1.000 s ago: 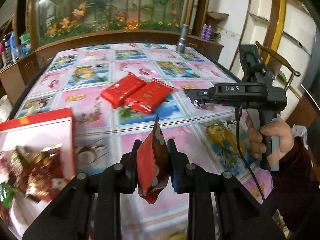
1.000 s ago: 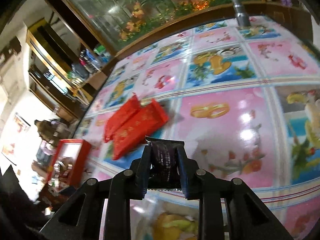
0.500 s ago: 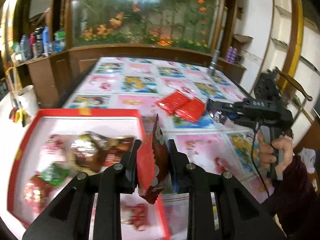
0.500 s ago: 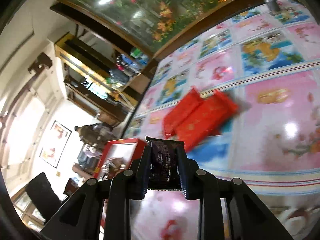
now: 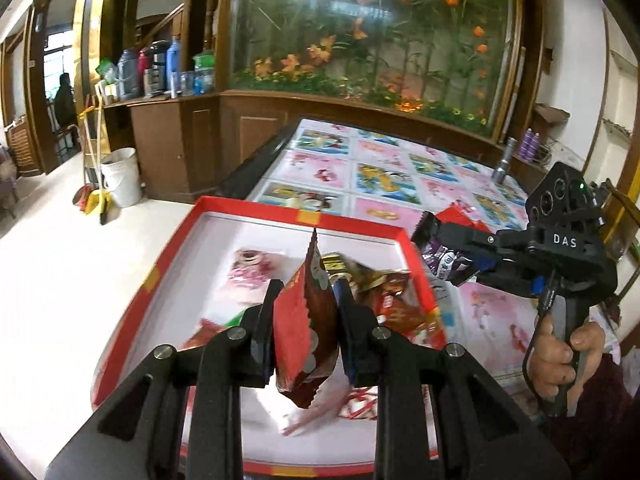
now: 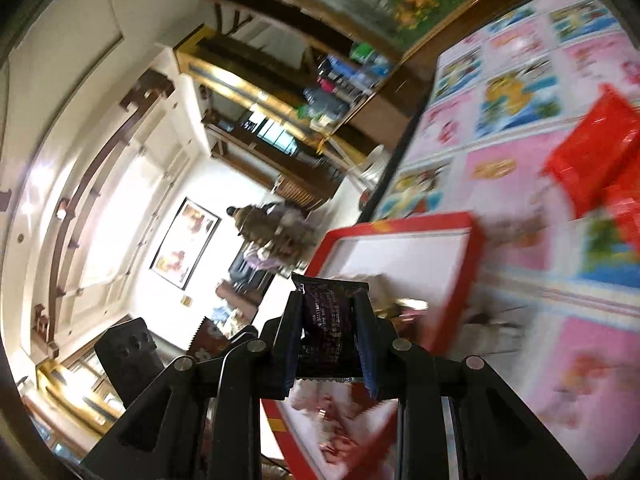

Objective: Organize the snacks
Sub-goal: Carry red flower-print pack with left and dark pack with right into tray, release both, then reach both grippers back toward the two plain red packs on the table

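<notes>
the table [image 5: 394,184] with its pink and blue picture cloth fills the right and far part of the left wrist view, with a wood-framed glass panel [image 5: 360,32] of orange flowers behind it and a white bucket [image 5: 120,176] on the pale floor to the far left. at the table's near left edge sits the red box [image 5: 160,276], a shallow tray with a white inside, holding a blurred heap of wrapped snacks [image 5: 384,292] toward its right side and a pink one [image 5: 248,264] nearer its middle. on the cloth beyond the box's far right corner lie two red packets [image 6: 592,160], side by side and mostly hidden in the left wrist view. the left gripper [image 5: 306,324] hangs over the box, its jaws closed tight on a red snack pouch [image 5: 306,316], which stands upright on edge between the pads with its serrated top pointing up. the right gripper [image 5: 448,252] reaches in from the right, just past the box's right rim, gripping a dark purple snack packet [image 5: 438,258]; the right wrist view shows the same packet [image 6: 330,328] pinched between both pads, with the box's far corner ahead of it. the person's hand [image 5: 560,356], with a dark red sleeve below it, wraps the right gripper's handle at the near right.
</notes>
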The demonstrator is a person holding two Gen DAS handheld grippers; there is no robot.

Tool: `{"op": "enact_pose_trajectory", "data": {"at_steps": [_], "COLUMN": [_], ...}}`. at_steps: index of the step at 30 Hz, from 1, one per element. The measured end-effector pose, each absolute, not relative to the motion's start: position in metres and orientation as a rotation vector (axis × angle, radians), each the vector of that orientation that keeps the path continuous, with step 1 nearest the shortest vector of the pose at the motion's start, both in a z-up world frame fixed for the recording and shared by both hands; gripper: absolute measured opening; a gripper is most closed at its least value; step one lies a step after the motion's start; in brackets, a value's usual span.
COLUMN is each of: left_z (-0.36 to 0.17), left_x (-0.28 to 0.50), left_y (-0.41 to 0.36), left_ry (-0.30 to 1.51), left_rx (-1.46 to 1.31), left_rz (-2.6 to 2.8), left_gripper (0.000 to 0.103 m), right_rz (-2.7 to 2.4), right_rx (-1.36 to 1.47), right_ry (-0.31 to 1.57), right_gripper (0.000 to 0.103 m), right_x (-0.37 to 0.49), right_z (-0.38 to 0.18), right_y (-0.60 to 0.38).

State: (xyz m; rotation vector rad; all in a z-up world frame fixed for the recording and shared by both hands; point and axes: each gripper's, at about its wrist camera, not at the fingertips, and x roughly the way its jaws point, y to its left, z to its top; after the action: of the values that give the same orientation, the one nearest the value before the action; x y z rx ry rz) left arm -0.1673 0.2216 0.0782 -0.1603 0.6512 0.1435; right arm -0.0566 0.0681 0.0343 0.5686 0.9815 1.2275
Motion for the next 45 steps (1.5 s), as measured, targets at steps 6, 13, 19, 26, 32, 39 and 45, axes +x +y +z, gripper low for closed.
{"op": "enact_pose_trajectory", "data": {"at_steps": [6,13,19,26,32,39,45], "left_z": [0.072,0.063,0.058,0.053,0.052,0.052,0.068], "left_x": [-0.171,-0.167,-0.164,-0.161,-0.160,-0.158,-0.156], "left_y": [0.228,0.231,0.232,0.234,0.233,0.234,0.229], "left_ry": [0.655,0.671,0.680,0.695,0.695,0.698,0.666], "left_rx": [-0.164,-0.161,-0.140,-0.125,-0.097,-0.108,-0.096], "left_rz": [0.159,0.183,0.211,0.227,0.256,0.275,0.253], "left_gripper": [0.023,0.023,0.023,0.023,0.023,0.056,0.069], "right_rz": [1.281,1.227,1.219,1.217,1.201,1.161,1.037], "right_rx": [0.504,0.334,0.248,0.205,0.202,0.195,0.320], "right_ry": [0.996,0.913,0.900,0.894,0.893,0.890,0.833], "right_gripper": [0.025,0.026,0.026,0.028,0.028,0.035,0.049], "right_x": [-0.076,-0.099,-0.107,-0.111,-0.110,-0.108,-0.079], "right_z": [0.033,0.042,0.040,0.039,0.040,0.042,0.052], "right_y": [0.104,0.105,0.108,0.112,0.109,0.104,0.059]}}
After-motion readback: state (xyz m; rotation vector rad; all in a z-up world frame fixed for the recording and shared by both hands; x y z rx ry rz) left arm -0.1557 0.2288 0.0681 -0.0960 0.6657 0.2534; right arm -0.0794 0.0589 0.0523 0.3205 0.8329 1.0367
